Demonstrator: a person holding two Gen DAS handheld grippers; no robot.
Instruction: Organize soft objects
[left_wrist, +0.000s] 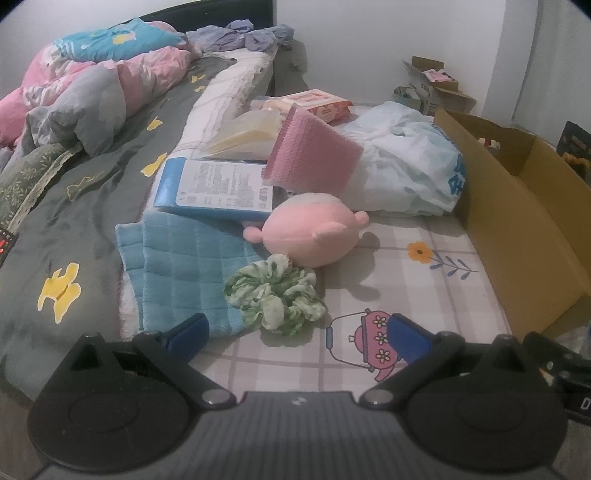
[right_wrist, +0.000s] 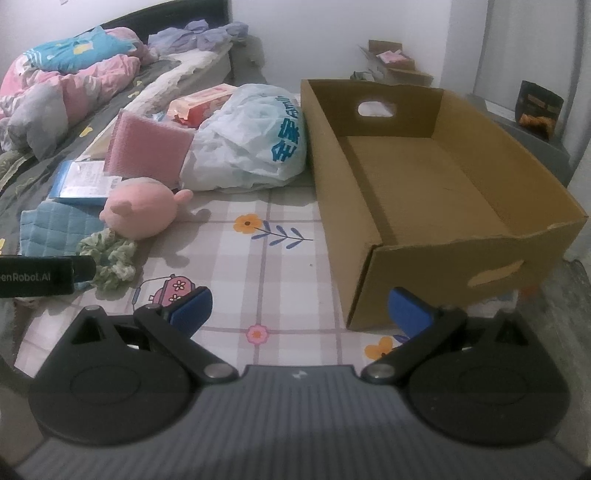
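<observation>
Soft things beside cardboard box (right_wrist: 436, 192)
Green scrunchie (left_wrist: 275, 295), crumpled, touches pink plush (left_wrist: 312, 232); left gripper (left_wrist: 297, 334) and right gripper (right_wrist: 299, 308) jaws spread.

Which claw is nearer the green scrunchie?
Left. The left claw hangs open right before the green scrunchie; the right claw sits well off to its right, by the cardboard box.

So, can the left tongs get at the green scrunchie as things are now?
Probably yes. The left tongs are open and the scrunchie lies just ahead between the fingers, on top, with nothing over it; only the plush and blue towel touch its edges.
</observation>
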